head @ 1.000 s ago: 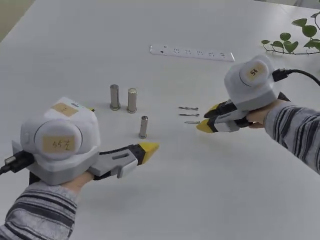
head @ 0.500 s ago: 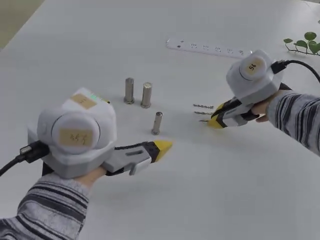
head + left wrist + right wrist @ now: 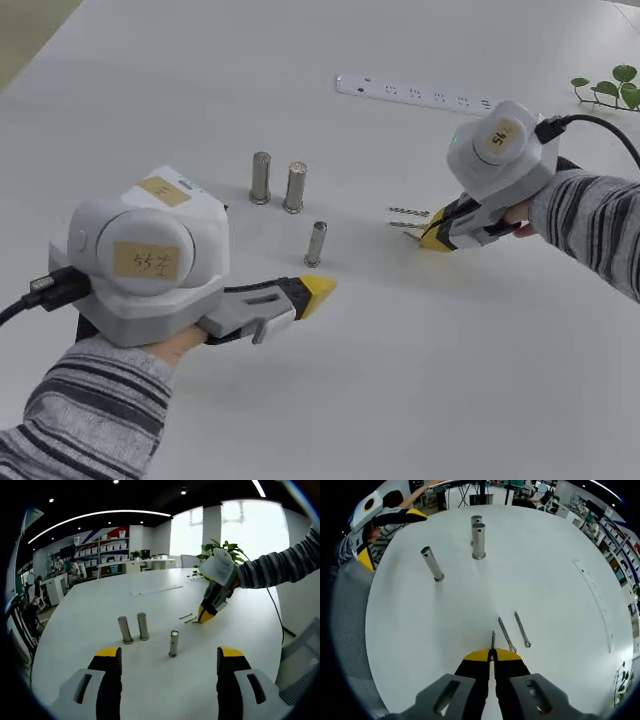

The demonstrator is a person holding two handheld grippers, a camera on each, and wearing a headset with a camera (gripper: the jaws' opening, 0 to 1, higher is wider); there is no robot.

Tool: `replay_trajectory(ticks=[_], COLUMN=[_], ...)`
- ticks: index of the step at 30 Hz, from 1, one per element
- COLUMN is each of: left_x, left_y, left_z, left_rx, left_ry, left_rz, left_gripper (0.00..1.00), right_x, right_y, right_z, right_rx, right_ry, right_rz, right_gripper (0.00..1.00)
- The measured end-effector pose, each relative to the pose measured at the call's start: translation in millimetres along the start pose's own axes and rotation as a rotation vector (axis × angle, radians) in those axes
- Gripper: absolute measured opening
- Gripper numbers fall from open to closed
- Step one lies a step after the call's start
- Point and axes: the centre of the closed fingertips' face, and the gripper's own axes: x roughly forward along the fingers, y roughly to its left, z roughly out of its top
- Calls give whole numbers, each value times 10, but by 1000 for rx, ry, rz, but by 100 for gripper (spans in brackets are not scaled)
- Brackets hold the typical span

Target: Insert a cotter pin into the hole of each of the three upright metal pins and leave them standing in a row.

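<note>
On a white table (image 3: 420,380), the right gripper (image 3: 492,654) pinches one thin silver cotter pin (image 3: 493,640); two loose cotter pins (image 3: 507,635) lie alongside; three upright cylindrical steel pins (image 3: 294,187) stand nearby; the left gripper (image 3: 318,288) gapes, holding nothing.

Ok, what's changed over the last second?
The right gripper moved in on the nearest cotter pin and its jaws shut on it. The left gripper stayed open and short of the three metal pins, which stand as before; the other two cotter pins lie untouched.
</note>
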Motion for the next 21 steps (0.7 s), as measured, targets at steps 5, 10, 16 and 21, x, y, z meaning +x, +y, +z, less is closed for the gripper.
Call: replay_trajectory(ticks=[5,10,16,21], left_x=[-13,-20,-2,9], left_y=[-12,-23,-111,-174], left_z=[-1,6,23,18], left_rx=[-3,-14,-6,-8], left_ry=[0,-7,-15,-12], left_rz=[-2,-14,-46,-70], left_gripper=[74,70,63,58], right_x=[-14,-144,-206,-266], right_y=[1,47,155,452], right_z=[8,189,392,506], right_rx=[-48,-92,-165,-256], right_ry=[-22,-108,-191,-221], right_rz=[-18,-71,-100,-93], right_gripper=[0,0,0,0])
